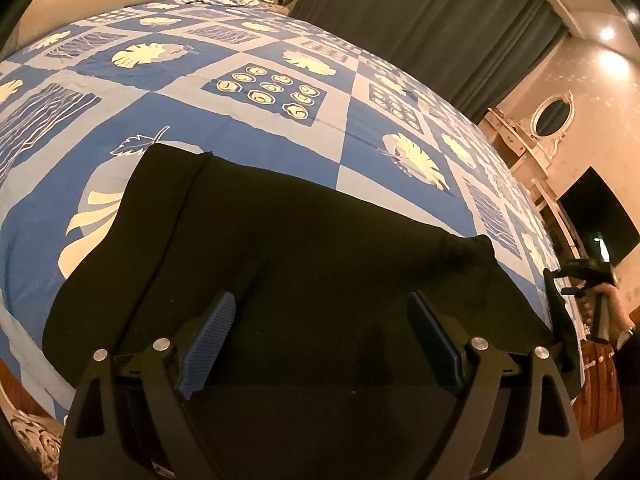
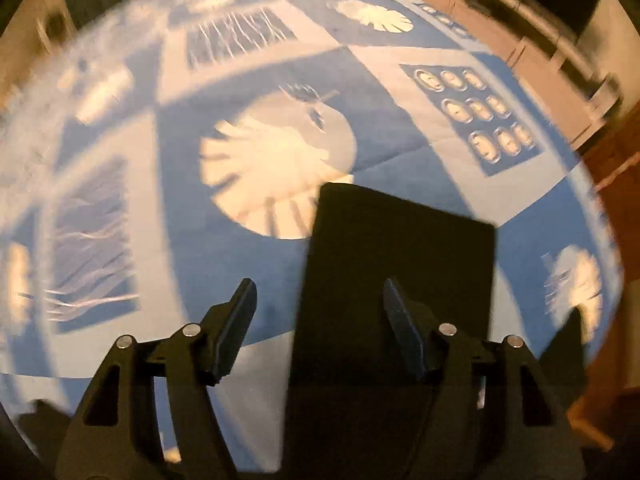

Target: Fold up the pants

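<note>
Black pants (image 1: 300, 240) lie flat on a bed covered by a blue and white patterned bedspread (image 1: 280, 132). My left gripper (image 1: 320, 298) hovers over the near part of the pants, its blue pads (image 1: 212, 340) wide apart and nothing pinched between them. In the blurred right wrist view, a narrow rectangular end of the pants (image 2: 400, 264) lies on the bedspread (image 2: 160, 240). My right gripper (image 2: 320, 284) is open above it, with the cloth's left edge running between the fingers and its right finger over the cloth. A hand (image 1: 614, 308) at the far right of the left wrist view holds that gripper.
A dark curtain (image 1: 420, 20) hangs behind the bed. To the right stand a white dresser with an oval mirror (image 1: 554, 116) and a dark screen (image 1: 596, 208). Wooden floor (image 2: 612, 168) shows past the bed's right edge.
</note>
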{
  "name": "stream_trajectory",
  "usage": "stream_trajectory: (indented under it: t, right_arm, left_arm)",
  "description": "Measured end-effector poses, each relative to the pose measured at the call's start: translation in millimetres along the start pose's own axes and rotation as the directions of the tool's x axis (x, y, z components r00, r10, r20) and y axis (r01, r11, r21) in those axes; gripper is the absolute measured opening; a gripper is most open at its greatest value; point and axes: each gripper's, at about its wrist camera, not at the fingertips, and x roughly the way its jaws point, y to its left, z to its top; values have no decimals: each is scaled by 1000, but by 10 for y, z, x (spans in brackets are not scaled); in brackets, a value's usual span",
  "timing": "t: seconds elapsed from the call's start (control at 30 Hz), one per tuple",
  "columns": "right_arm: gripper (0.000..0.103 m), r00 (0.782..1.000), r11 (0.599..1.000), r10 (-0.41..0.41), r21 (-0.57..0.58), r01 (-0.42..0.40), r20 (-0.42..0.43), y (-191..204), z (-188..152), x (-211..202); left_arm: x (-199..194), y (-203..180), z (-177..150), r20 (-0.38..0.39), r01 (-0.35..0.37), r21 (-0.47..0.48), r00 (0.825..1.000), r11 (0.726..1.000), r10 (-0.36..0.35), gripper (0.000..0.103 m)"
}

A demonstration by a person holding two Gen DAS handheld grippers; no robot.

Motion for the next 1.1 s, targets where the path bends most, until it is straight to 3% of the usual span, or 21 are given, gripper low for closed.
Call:
stream_trajectory:
  t: [0.07, 0.1, 0.13, 0.23, 0.37, 0.43, 0.63, 0.7, 0.77, 0.8, 0.9, 0.93, 1.0, 1.1]
  right_arm:
    - [69, 998, 999, -43, -21, 42, -37, -11, -40, 120]
    - [58, 997, 999, -47, -14, 46, -67, -43, -54, 177]
    - [34, 996, 1000, -29, 2, 29, -80, -92, -69, 208]
    - [10, 996, 997, 44, 69, -38, -82, -299, -99, 205]
    - [9, 988, 981, 153, 120, -153, 9, -597, -175, -74]
    - [9, 973, 964, 216, 140, -226, 82, -830, -268, -299]
    - [9, 885, 864, 353, 258, -433, 304, -1910, -791, -768]
    - [9, 848, 809, 391, 304, -502, 358, -2263, -1053, -750]
    - [9, 831, 751, 397, 382, -538, 390, -2635, -1410, -605]
    - [9, 810, 698, 419, 425, -576, 409, -2829, -1611, -463]
    - [9, 782, 548, 480, 561, -621, 397, -3133, -1964, -54]
    - [11, 759, 469, 512, 609, -639, 402, -3200, -2101, 115]
    - [14, 725, 372, 537, 651, -662, 431, -3269, -2240, 295]
    - [34, 642, 236, 571, 647, -725, 511, -3323, -2297, 430]
  left_arm:
    - [5, 5, 10, -2, 6, -8, 1000, 1000, -6, 88]
    - [8, 13, 16, -2, 9, -12, 1000, 1000, -9, 89]
    - [10, 20, 20, -2, 12, -16, 1000, 1000, -12, 89]
    - [13, 23, 22, -3, 14, -16, 1000, 1000, -14, 89]
    - [9, 12, 15, -1, 13, -10, 1000, 1000, -13, 89]
    - [6, 12, 12, 2, 13, -12, 1000, 1000, -13, 89]
    - [-3, 8, 0, 11, 11, -9, 1000, 1000, -10, 89]
    - [-9, 3, -7, 14, 7, -5, 1000, 1000, -7, 89]
    - [-9, -6, -12, 17, 2, 0, 1000, 1000, -2, 89]
    - [-9, -12, -16, 18, 0, 2, 1000, 1000, 0, 89]
    - [-7, -23, -24, 21, -8, 12, 1000, 1000, 8, 89]
    - [-8, -27, -25, 21, -10, 17, 1000, 1000, 10, 89]
    - [-9, -25, -29, 18, -8, 19, 1000, 1000, 7, 89]
    - [-13, -19, -28, 17, -5, 21, 1000, 1000, 4, 89]
